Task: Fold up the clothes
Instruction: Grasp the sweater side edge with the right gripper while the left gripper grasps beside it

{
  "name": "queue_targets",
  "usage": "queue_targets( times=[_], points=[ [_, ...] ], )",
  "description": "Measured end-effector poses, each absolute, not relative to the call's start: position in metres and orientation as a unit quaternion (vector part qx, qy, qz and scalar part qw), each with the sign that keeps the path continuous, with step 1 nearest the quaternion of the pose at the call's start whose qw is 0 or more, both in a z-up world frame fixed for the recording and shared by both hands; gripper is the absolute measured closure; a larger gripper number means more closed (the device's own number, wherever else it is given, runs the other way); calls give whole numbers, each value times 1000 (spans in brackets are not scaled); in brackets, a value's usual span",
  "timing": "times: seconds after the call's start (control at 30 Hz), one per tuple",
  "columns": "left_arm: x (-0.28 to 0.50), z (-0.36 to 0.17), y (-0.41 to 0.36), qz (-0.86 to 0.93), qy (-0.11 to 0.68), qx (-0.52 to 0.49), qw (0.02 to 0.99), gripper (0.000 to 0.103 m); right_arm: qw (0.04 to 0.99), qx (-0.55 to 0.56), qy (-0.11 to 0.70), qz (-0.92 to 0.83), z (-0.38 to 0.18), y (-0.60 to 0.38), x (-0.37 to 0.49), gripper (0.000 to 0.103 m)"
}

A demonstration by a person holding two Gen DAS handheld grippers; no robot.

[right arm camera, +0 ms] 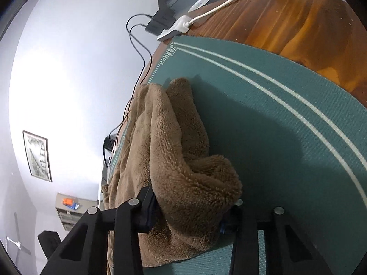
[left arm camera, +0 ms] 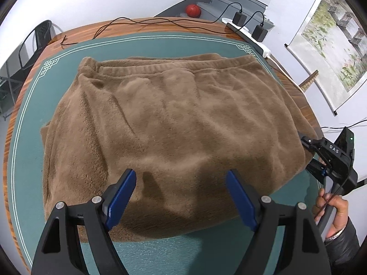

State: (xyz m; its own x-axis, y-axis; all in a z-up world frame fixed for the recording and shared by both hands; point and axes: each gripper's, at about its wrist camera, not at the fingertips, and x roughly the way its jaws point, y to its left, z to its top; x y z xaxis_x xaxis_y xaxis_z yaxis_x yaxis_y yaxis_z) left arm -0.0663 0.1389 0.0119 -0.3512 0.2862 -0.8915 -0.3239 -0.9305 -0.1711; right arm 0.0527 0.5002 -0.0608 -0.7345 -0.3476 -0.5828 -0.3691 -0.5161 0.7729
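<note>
Hand-held gripper, left: jaws spread wide, both blue fingers clear of each other and holding nothing. It hovers over the near edge of the brown fleece garment, with the fingers' shadows falling on the pile beneath.

Hand-held gripper, right: clenched on a bunched fold of the brown fleece garment, which fills the gap between the jaws and drapes over them. In the left wrist view this unit sits at the garment's right edge, gripped from below by a person's hand in a dark sleeve.

Garment position: spread flat across a teal mat with a white line border, elastic waistband at the far side. The right-hand edge is raised off the mat where the right unit grips it.

The mat lies on a wooden surface. At the far edge of the surface lie a white power strip with two black adapters plugged in, and a loose dark cable.

Beyond the surface: a red ball on the floor, a black chair to the left, and a hanging scroll painting on the right wall.
</note>
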Motion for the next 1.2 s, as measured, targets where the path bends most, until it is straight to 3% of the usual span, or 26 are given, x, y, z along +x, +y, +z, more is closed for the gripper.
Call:
queue_targets(
  times=[0.43,0.73,1.03,1.2],
  points=[
    [-123,57,190,785,-26,-546,293,19,3,-358,286,889,16,441,47,71],
    [-138,66,247,751,-15,-561,349,18,7,-355,265,897,20,433,62,71],
    [-138,70,238,741,-23,-570,354,18,-43,-325,59,943,51,342,62,71],
    [-148,65,228,736,-32,-580,347,18,-63,-323,7,944,46,314,67,71]
  ],
)
